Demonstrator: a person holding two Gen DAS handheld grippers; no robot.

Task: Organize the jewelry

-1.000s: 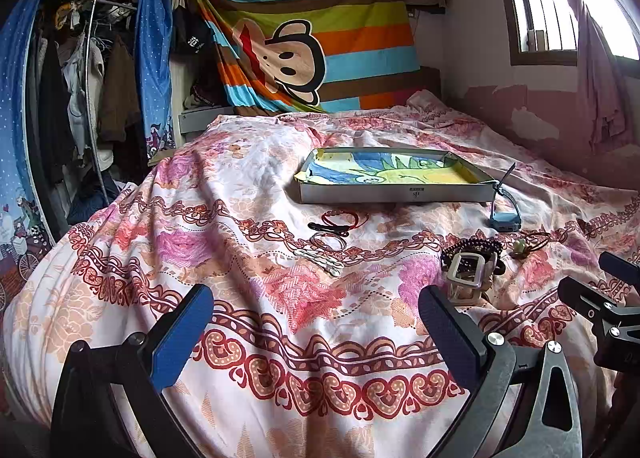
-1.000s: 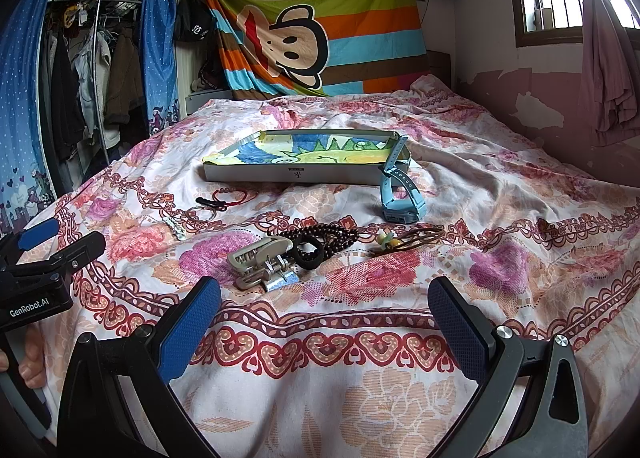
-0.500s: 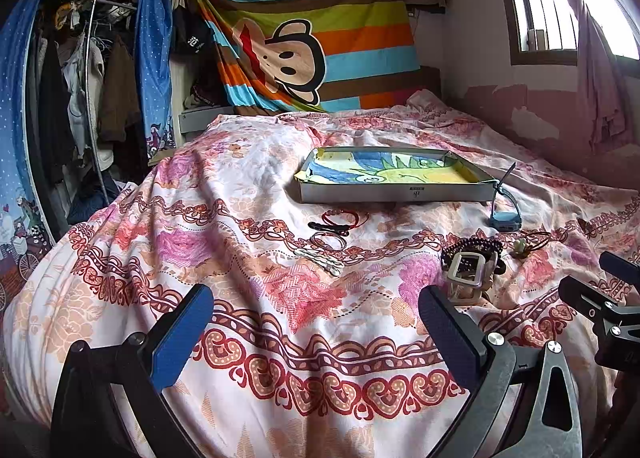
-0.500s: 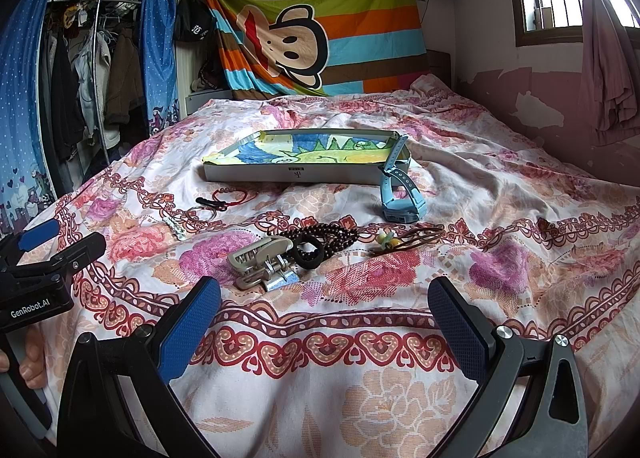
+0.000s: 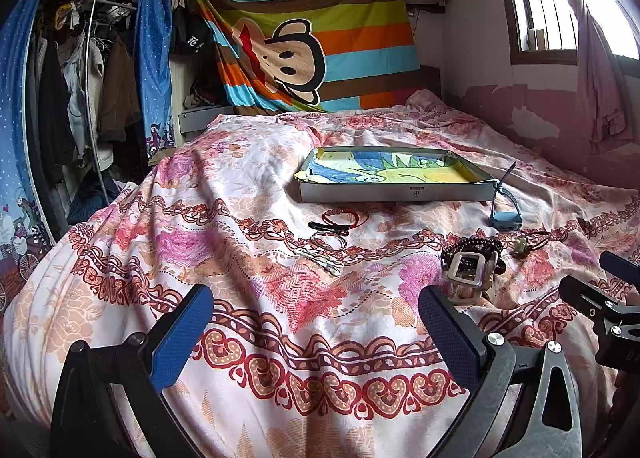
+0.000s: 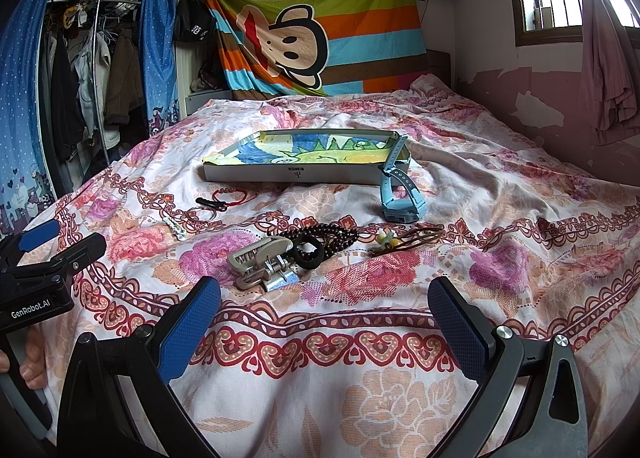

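Ahead, hair clip [image 6: 262, 263] beyond spread right fingers [image 6: 188, 332], untouched.

One shallow tray [image 6: 304, 176] with a cartoon lining is sitting on one bed [image 6: 460, 162] under a flowered cover, and one blue watch [image 6: 401, 200] is leaning against the tray's corner. In front of the tray, one red cord bracelet [image 6: 231, 195], one black hair clip [image 6: 208, 202], one thin wire bangle [image 6: 199, 214] and one pale beaded strand [image 6: 174, 227] are lying to the left, while one grey claw clip [image 6: 262, 260], one dark beaded bracelet [image 6: 328, 234], one black hair tie [image 6: 308, 252] and one brown cord with a green bead [image 6: 404, 238] are lying to the right. Two hand-held grippers are showing, the left hand-held gripper [image 5: 312, 334] and the right hand-held gripper [image 6: 324, 322], each spreading two blue-padded fingers.
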